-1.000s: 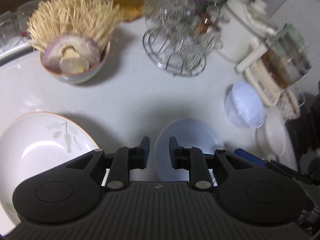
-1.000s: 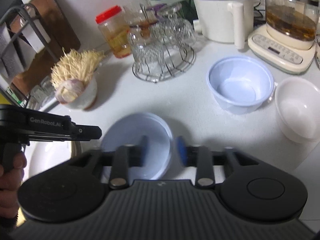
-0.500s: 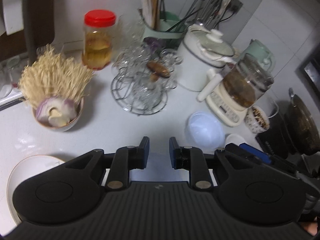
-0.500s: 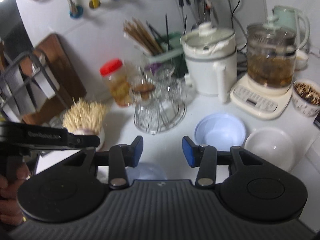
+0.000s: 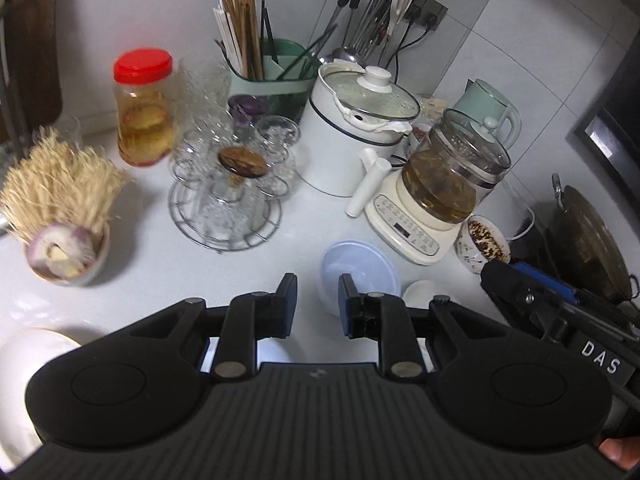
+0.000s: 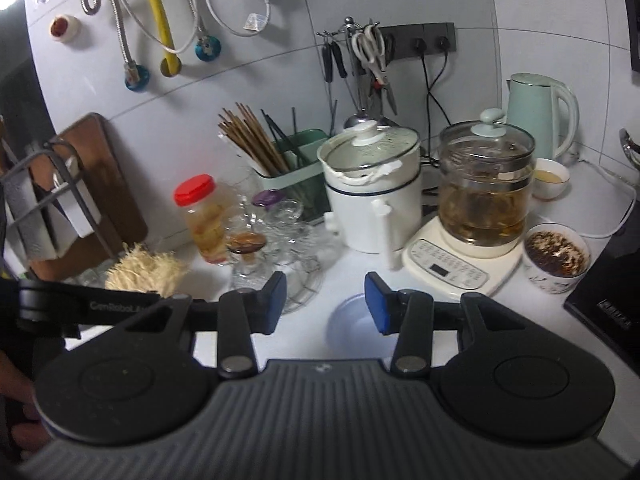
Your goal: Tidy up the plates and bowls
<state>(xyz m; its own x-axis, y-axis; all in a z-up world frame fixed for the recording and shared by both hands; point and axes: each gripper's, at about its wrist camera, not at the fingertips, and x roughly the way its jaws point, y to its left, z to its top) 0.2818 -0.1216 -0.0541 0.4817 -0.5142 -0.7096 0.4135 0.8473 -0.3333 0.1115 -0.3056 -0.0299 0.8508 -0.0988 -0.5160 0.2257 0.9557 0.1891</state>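
Both lifted away from counter since a sec ago. Left gripper narrow, right gripper wider, both w/ nothing held. Blue bowl just ahead, still unsorted; plate low left.

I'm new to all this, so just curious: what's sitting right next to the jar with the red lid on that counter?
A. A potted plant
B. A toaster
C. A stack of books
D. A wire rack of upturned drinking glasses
D: just to the right of the jar with the red lid, a round wire rack holds clear glasses turned upside down; no toaster, books or plant shows on the counter.
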